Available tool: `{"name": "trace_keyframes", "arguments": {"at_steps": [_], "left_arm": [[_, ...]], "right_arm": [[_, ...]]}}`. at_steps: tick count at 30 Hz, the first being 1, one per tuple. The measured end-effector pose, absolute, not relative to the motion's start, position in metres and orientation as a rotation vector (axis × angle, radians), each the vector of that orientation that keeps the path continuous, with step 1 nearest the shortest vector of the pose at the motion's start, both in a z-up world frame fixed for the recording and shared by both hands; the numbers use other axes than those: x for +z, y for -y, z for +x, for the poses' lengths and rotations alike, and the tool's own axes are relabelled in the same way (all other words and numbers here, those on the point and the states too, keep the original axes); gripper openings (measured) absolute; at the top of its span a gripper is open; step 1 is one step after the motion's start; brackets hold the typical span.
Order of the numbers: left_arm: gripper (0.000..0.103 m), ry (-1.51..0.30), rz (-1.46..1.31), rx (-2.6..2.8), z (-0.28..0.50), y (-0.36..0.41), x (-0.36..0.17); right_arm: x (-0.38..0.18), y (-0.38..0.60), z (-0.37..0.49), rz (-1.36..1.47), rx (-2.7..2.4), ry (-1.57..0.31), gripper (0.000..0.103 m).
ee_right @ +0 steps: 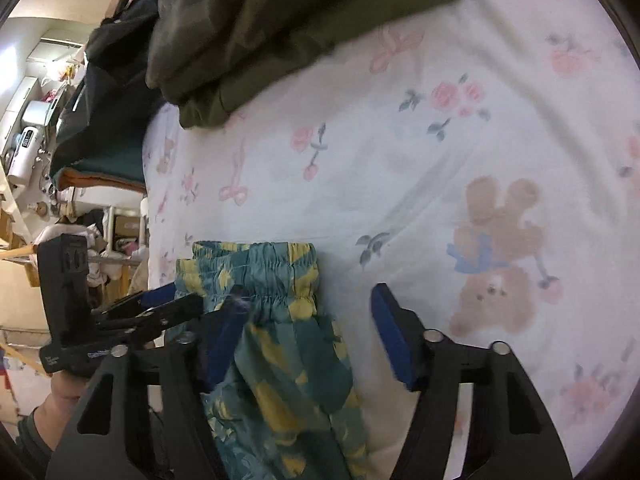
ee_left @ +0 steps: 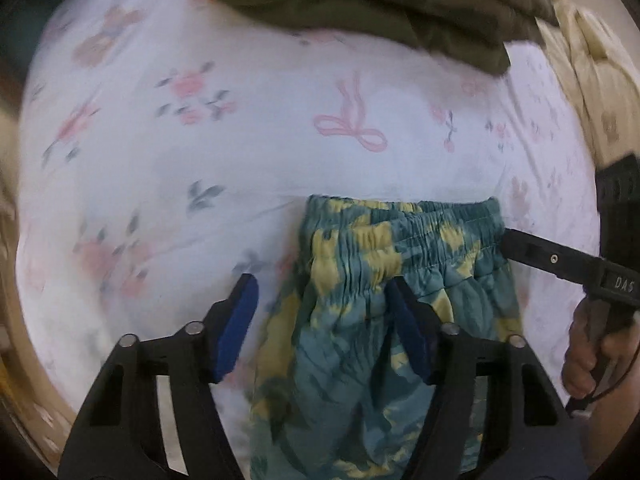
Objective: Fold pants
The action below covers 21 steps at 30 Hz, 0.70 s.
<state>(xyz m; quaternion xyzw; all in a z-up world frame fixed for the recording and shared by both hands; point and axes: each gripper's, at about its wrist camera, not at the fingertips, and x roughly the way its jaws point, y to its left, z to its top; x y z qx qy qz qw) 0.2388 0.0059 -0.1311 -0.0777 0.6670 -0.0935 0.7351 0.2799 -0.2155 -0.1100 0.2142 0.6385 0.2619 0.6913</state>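
Observation:
The teal and yellow patterned pants [ee_left: 384, 280] lie folded lengthwise on a floral bed sheet [ee_left: 200, 160], elastic waistband away from me. My left gripper [ee_left: 324, 292] is open, its fingers spread over the waistband's left edge. My right gripper [ee_right: 308, 304] is open, its fingers over the waistband's other edge; the pants also show there [ee_right: 280, 320]. Each gripper shows in the other's view: the right one [ee_left: 560, 264] at the pants' right edge, the left one [ee_right: 160, 304] at their left edge.
A pile of olive green clothes [ee_left: 360, 4] lies at the far side of the bed, also in the right wrist view [ee_right: 260, 24]. A cream quilted cover [ee_left: 592, 60] lies at far right. Dark clothing and room clutter [ee_right: 60, 160] sit beyond the bed's edge.

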Motion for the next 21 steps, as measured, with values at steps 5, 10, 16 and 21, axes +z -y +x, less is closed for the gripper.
{"name": "trace_keyframes", "arguments": {"at_steps": [5,10,16,21], "left_arm": [[0.061,-1.436,-0.13,-0.3,0.243,-0.004,-0.14],[0.029,-1.407,-0.126,-0.373,0.242,-0.005,-0.134],[0.017,-1.374,-0.068,-0.43,0.255,0.0,-0.109],[0.016,-1.269,0.02,-0.475,0.295,0.015,-0.07]], "right_arm": [[-0.118,0.213,0.284,0.476,0.608,-1.43,0.054],[-0.118,0.204,0.285,0.434,0.656,-1.428,0.027],[-0.081,0.19,0.293,0.209,0.717,-1.353,0.021],[-0.046,0.191,0.332,0.092,0.667,-1.295,0.02]]}}
